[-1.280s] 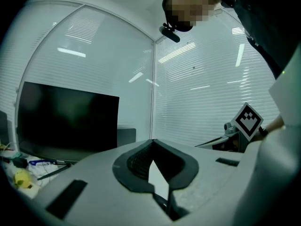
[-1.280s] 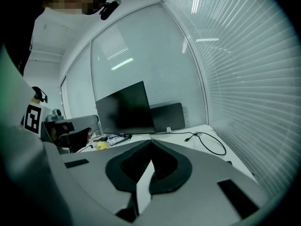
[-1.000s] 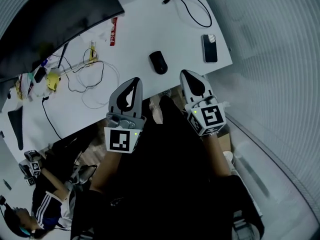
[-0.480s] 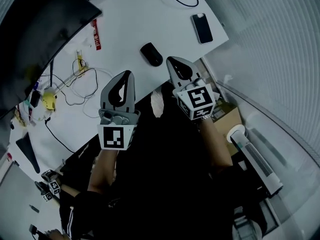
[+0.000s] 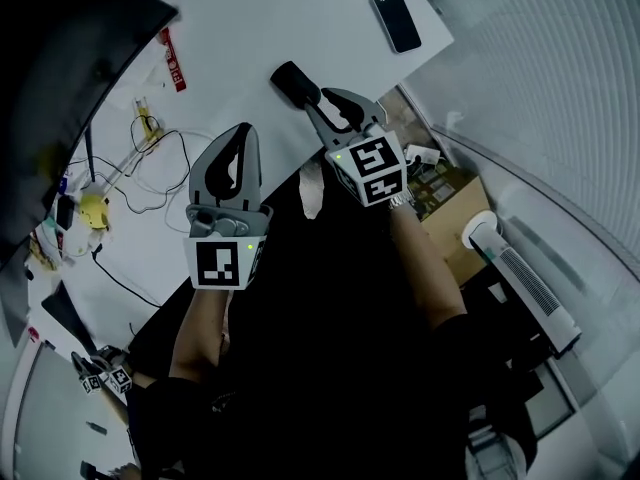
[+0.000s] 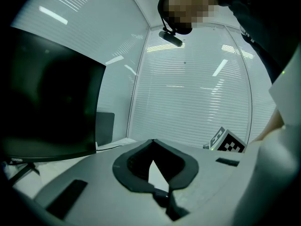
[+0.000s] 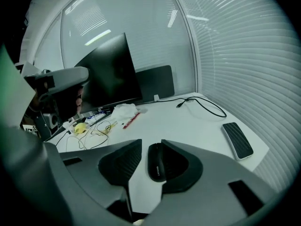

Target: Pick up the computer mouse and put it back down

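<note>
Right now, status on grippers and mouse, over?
Right gripper jaws just opening, mouse between them on table, not gripped. Left gripper shut, empty. Phone and cable well clear.

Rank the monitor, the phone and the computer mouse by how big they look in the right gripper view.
1. Monitor: clearly the largest.
2 and 3. Phone and computer mouse: they look about alike. The mouse is nearer the camera and partly hidden, so I won't rank these two.

The left claw [image 5: 244, 130] and right claw [image 5: 318, 98] have pale grey shells with black ribbed pads [image 7: 120, 161]. Each carries a white marker cube [image 5: 222, 263] printed with black squares, beside a small green light [image 5: 338, 161]. The person wears black clothing [image 5: 330, 348].
</note>
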The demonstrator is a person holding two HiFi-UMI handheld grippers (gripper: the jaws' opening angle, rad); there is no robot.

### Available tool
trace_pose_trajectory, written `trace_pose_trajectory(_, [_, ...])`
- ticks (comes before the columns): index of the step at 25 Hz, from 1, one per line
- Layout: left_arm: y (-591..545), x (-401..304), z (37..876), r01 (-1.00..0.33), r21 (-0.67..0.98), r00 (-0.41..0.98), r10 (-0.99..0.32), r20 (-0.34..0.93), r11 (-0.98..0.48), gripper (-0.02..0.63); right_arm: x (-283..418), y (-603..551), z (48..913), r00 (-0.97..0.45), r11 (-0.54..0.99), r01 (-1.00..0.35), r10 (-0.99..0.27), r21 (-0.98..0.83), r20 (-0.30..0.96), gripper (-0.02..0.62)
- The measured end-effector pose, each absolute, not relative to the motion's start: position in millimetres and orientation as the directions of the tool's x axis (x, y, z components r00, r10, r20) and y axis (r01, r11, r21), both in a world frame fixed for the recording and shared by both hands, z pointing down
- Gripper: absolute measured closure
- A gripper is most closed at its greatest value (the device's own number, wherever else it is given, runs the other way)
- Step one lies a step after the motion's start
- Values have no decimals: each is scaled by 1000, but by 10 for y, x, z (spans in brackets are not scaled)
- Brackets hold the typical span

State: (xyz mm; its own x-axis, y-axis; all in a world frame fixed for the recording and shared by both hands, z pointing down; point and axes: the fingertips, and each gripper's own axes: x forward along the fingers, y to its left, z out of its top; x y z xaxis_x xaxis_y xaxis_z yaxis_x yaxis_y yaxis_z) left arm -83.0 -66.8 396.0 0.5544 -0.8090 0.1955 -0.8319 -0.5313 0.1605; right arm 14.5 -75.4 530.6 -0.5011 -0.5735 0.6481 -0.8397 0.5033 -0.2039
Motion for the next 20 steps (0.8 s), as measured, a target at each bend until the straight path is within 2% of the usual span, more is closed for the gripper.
trace_pose_trajectory(3, [-668, -864, 3989, -827, 166, 561, -807, 182, -537, 600, 97, -736, 5465, -491, 505, -840, -552, -198, 674, 410])
trace_pose_trajectory(8, [-669, -969, 4047, -828, 177, 559, -807, 191, -532, 600, -9, -671, 5755, -497, 528, -823, -494, -208, 714, 344])
trace_pose_trajectory(20, [-657, -1268, 4074, -856, 182, 514, -834, 200, -484, 600, -68, -739, 6097, -364, 510, -856, -474, -87, 802, 308])
